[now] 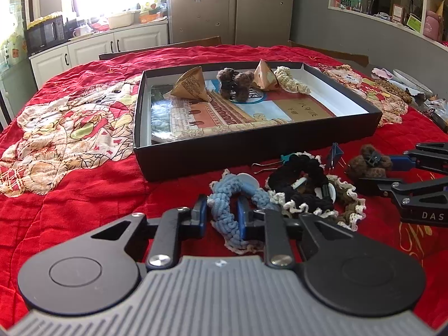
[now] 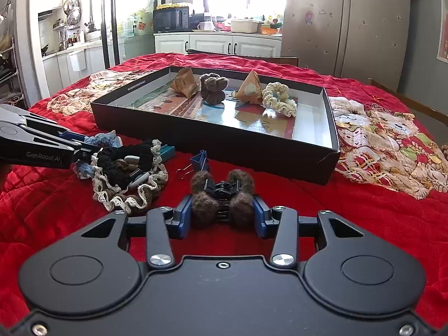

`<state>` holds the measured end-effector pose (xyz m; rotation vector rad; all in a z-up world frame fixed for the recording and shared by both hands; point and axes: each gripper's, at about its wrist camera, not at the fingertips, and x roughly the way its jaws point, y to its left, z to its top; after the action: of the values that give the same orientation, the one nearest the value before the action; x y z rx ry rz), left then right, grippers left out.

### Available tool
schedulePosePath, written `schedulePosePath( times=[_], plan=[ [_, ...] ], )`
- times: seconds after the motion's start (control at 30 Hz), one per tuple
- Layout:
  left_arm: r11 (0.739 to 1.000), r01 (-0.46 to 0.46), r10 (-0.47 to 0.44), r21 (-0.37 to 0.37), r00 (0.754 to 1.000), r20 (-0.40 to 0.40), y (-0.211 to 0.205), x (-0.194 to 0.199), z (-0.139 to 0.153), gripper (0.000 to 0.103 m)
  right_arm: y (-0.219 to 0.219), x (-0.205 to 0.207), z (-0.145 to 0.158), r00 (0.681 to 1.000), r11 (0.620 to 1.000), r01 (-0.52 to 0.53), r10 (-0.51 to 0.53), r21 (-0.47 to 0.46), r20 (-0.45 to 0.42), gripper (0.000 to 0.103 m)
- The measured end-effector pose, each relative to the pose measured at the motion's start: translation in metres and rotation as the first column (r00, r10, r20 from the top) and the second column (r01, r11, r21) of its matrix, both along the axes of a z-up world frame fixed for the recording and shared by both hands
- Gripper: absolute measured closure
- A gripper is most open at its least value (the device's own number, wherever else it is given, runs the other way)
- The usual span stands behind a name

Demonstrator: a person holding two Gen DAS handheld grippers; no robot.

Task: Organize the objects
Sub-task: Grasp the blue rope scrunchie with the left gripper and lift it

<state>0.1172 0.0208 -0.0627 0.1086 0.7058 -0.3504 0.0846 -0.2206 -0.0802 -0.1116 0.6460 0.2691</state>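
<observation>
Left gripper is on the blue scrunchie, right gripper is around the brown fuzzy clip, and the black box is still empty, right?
Not quite. The black box is not empty: the right wrist view shows another fuzzy clip, two paper cones and a cream scrunchie in it. The left gripper on the blue scrunchie and right gripper around the brown fuzzy clip are correct.

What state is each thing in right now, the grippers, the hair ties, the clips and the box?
Left gripper: shut on blue scrunchie.
Right gripper: shut on brown fuzzy claw clip.
Black scrunchie: lying loose on the blanket.
Blue binder clip: on the blanket.
Black box: open, lidless, partly filled.
</observation>
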Motion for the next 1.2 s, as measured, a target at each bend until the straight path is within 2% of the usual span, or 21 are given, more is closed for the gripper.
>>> schedulePosePath(
  times=[0.33, 1.2],
  plan=[
    [1.0, -0.005, 0.005, -0.009, 1.0, -0.002, 0.001, -0.001, 0.001, 0.087, 0.0, 0.0, 0.0, 1.0, 1.0, 0.0, 0.0, 0.001, 0.0, 0.063],
    [1.0, -0.007, 0.008, -0.026, 1.0, 0.026, 0.006, -0.009, 0.017, 0.088, -0.001, -0.003, 0.002, 1.0, 1.0, 0.0, 0.0, 0.01, 0.006, 0.064]
  ],
)
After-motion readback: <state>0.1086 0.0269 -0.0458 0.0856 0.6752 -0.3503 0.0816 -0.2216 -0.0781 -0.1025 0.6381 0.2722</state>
